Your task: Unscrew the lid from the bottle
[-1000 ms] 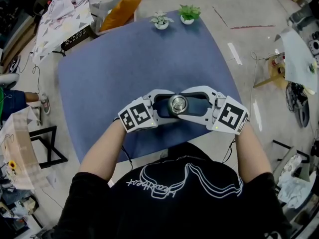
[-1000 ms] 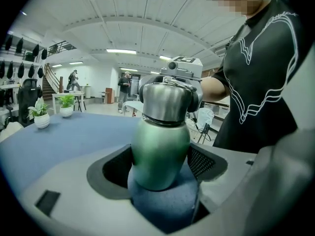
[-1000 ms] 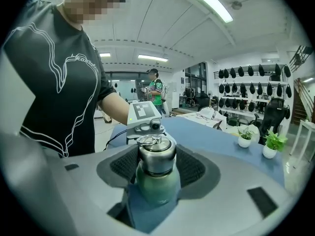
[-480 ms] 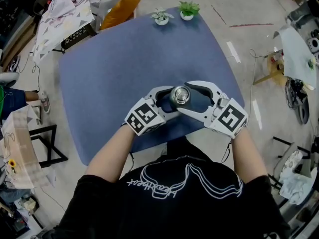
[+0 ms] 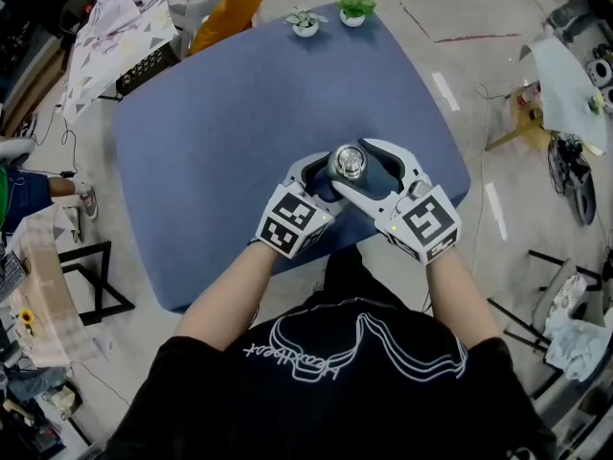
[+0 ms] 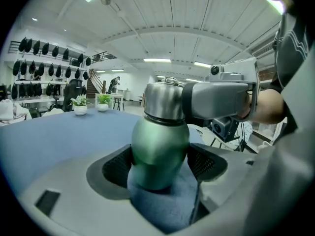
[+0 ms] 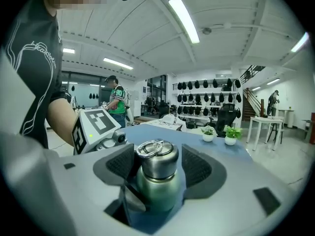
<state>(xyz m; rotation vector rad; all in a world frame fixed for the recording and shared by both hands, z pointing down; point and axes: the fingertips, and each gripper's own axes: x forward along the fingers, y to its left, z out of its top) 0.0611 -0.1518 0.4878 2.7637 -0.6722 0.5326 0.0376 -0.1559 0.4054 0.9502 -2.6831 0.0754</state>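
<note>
- Both grippers have turned about the bottle (image 6: 160, 146) since a second ago, and the right jaws have just been opening.
- Table (image 5: 220, 132): the top lies bare out to two plants (image 5: 305, 22) at the far edge.
- Left gripper (image 5: 321, 180) clamps the bottle's green body by the near edge.
- Right gripper (image 5: 369, 172): jaws apart around the lid (image 7: 158, 163), not pressing it.

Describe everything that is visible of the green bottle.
The green bottle looks like matte metal, with a rounded body and a steel lid bearing a ring. It is upright over the blue table, lid on. The left gripper clamps its body; the jaws of the right gripper, which have just been opening, stand round the lid without pressing.
</note>
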